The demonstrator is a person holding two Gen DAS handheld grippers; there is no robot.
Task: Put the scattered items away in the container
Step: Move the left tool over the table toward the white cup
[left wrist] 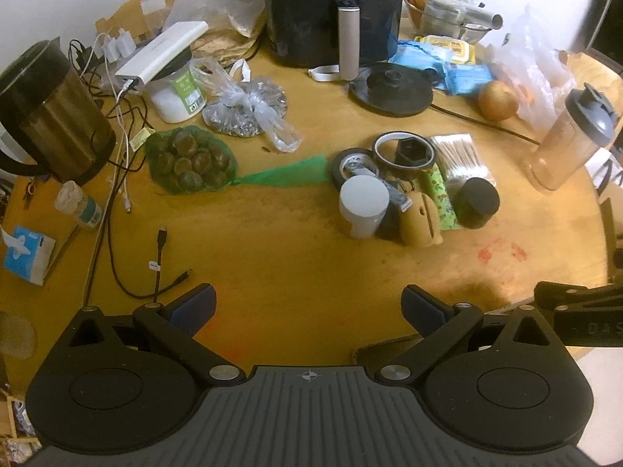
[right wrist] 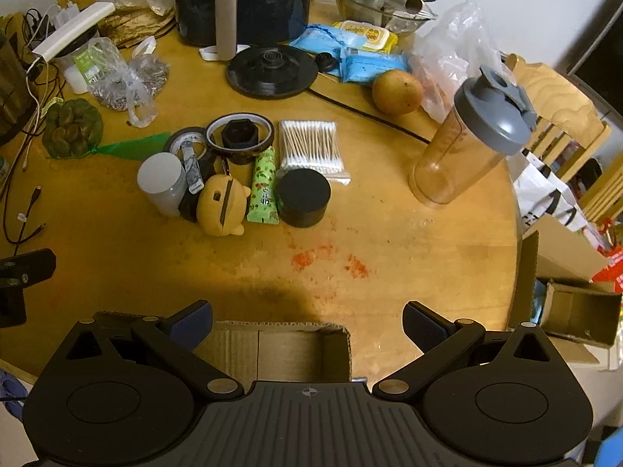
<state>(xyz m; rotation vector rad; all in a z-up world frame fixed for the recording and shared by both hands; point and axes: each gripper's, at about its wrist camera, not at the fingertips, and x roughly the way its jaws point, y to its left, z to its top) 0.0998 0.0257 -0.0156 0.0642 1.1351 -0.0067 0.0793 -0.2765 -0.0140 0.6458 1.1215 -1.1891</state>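
Both grippers sit at the table's near edge, empty: our left gripper [left wrist: 307, 311] has its jaws spread wide over bare wood, and our right gripper [right wrist: 307, 325] is likewise spread, poised directly above the cardboard box [right wrist: 272, 350], which we take to be the container. What we see of the box interior holds nothing, though much of it is hidden under the gripper body. Our judgement: the task is at its start, nothing yet stowed. The scattered items lie in one tight cluster mid-table, well apart from the box: a white jar [right wrist: 161, 183], a plush toy [right wrist: 222, 206] lying just beside it, a green tube [right wrist: 264, 186], a black jar [right wrist: 303, 196] touching the tube's side, a cotton-swab pack [right wrist: 311, 148] behind these, a black tape roll [right wrist: 187, 142], and a second, amber-rimmed tape ring [right wrist: 238, 132] encircling a black hexagonal piece [right wrist: 237, 134]. A patterned strip [right wrist: 191, 169] lies across the black tape roll towards the white jar; we cannot tell what it is. All of these remain to be moved. Whether the shaker bottle [right wrist: 467, 144], the orange fruit [right wrist: 397, 91] or the net bag [right wrist: 72, 128] of round things belongs to the job we cannot say. Red smears [right wrist: 311, 258] mark the wood between cluster and box.
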